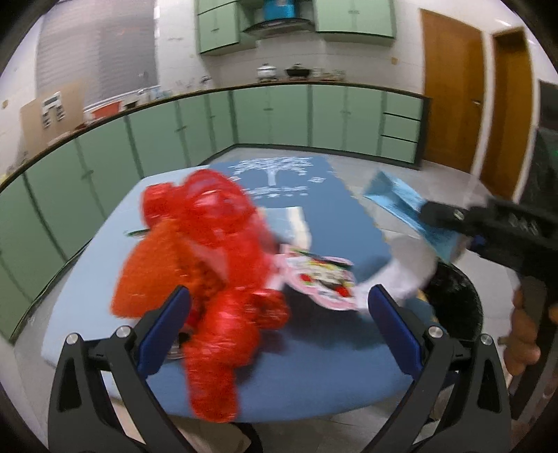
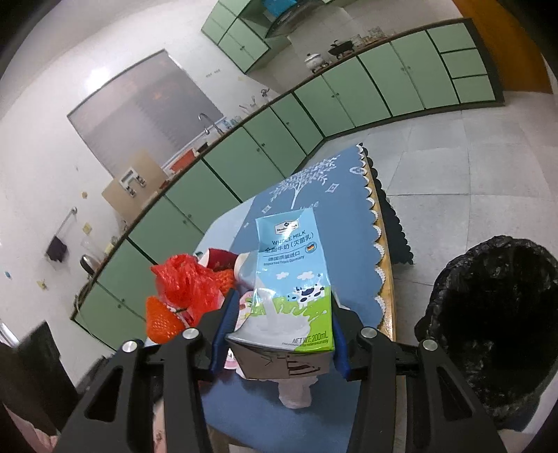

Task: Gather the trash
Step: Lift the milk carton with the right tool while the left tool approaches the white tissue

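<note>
The right gripper (image 2: 279,334) has its jaws clamped on a milk carton (image 2: 293,278), lifted off the worktop (image 2: 314,418), with the bin (image 2: 495,331) to their right. A loose hold could drop the carton short of the bin. The left gripper (image 1: 279,324) has its jaws apart, a red bag (image 1: 209,278) and a pink wrapper (image 1: 321,282) just ahead.

Kitchen w/ green base cabinets (image 2: 265,139) along two walls, dark counter on top. Green wall cabinets (image 1: 219,28) flank a range hood (image 1: 277,24). Shaded window (image 2: 146,104) above the tap (image 2: 205,122). Grey tiled floor (image 2: 470,156), wooden door (image 1: 450,90) in the corner.
</note>
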The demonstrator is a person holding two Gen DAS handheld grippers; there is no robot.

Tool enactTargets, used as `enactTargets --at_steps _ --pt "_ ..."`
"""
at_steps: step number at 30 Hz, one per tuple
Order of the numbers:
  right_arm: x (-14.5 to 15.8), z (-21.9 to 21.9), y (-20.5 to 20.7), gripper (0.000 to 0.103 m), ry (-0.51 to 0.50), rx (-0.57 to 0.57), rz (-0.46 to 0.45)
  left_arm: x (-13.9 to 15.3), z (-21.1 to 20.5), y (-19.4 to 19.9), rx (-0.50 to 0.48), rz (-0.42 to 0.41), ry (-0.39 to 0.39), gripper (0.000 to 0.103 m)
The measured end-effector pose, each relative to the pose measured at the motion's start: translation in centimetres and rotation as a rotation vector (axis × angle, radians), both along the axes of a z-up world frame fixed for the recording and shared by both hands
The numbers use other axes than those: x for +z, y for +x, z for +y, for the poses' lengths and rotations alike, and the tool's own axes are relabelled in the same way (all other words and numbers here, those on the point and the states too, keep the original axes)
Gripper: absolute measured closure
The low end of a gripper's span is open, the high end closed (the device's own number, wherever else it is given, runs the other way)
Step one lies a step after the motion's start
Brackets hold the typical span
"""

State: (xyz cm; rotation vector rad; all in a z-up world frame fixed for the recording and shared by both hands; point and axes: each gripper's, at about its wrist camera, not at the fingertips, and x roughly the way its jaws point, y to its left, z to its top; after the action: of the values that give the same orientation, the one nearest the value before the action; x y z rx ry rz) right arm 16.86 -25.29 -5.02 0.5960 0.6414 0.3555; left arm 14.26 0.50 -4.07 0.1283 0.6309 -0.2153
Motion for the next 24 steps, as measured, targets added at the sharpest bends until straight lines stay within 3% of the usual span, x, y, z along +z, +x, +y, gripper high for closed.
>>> enactTargets --at_steps 10,13,17,20,21,23,24 --pt "-0.5 -1.3 1.5 0.056 0.053 0.01 0.038 -3.4 -4.8 -0.2 -0.212 -0.031 0.01 0.005" --pt "-0.8 -1.7 1.7 0.056 0.047 0.009 0.052 -3.9 -5.6 0.5 -0.213 -0.053 0.012 0.005" --pt "0.0 -2.3 1.4 0.056 0.036 0.008 0.039 -2.2 -5.6 0.3 -0.187 -0.112 -0.035 0.007" --pt "0.7 -2.8 1.5 0.056 0.041 0.011 0.023 -1.6 -6.8 0.9 -0.193 -0.147 -0.018 0.007" --pt "0.9 -2.9 1.5 0.056 0.049 0.014 0.02 -1.8 -7.1 1.3 -0.198 -0.14 -0.011 0.009" --pt "1.1 -3.3 1.7 0.056 0.071 0.018 0.013 -2.8 -8.0 2.4 -0.214 -0.102 -0.002 0.026" --pt "1.2 -3.4 1.9 0.056 0.077 0.019 0.014 -3.2 -8.4 2.9 -0.227 -0.081 -0.004 0.028"
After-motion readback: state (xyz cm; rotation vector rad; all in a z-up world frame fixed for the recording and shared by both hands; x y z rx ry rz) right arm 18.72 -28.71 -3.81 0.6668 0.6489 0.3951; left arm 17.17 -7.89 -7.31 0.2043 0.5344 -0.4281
